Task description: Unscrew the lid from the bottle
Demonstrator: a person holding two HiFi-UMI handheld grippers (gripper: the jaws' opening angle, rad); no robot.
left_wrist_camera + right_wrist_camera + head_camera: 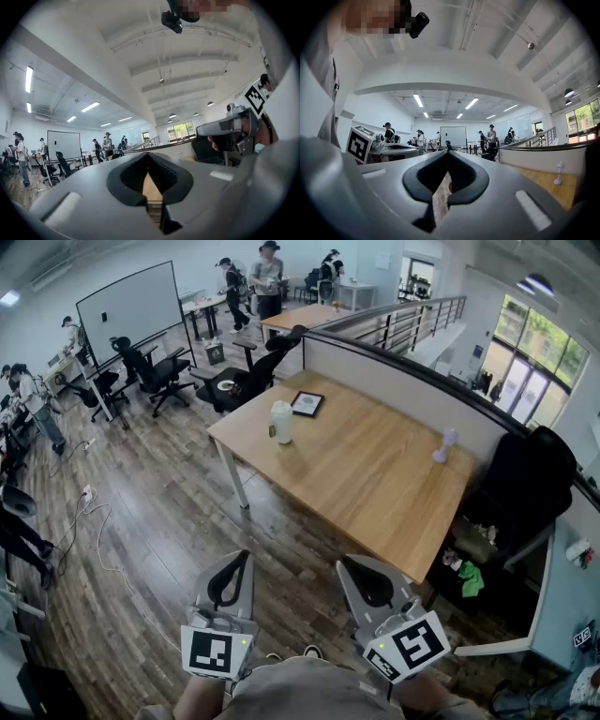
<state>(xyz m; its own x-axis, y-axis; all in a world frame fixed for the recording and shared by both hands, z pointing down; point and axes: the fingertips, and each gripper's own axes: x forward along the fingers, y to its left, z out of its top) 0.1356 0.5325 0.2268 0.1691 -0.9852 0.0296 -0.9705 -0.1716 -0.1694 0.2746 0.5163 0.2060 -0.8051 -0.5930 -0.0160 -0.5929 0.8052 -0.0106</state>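
Head view: the left gripper [239, 568] and right gripper [354, 570] are held low and close to the body, side by side over the dark wood-plank floor [159, 512], each with its marker cube toward the camera. Left gripper view: the left gripper [149, 161] has its grey jaws brought together at the tips, with nothing between them; only table and floor show through the black-lined gap behind. Right gripper view: the right gripper [447, 158] is the same, jaws met and empty. The pale, whitish plastic bottle [281, 422] stands upright with its lid on, on the light wooden table [375, 484], near the table's far left corner and well apart from both grippers. Just beyond the bottle lies a black-framed flat panel [307, 404]. A small lilac dumbbell-shaped object [443, 446] stands near the table's right side by the grey partition wall [403, 381]; it also shows in the right gripper view [558, 172]. Black office chairs [155, 371] and a whiteboard [131, 310] sit beyond, with several people standing in the background.
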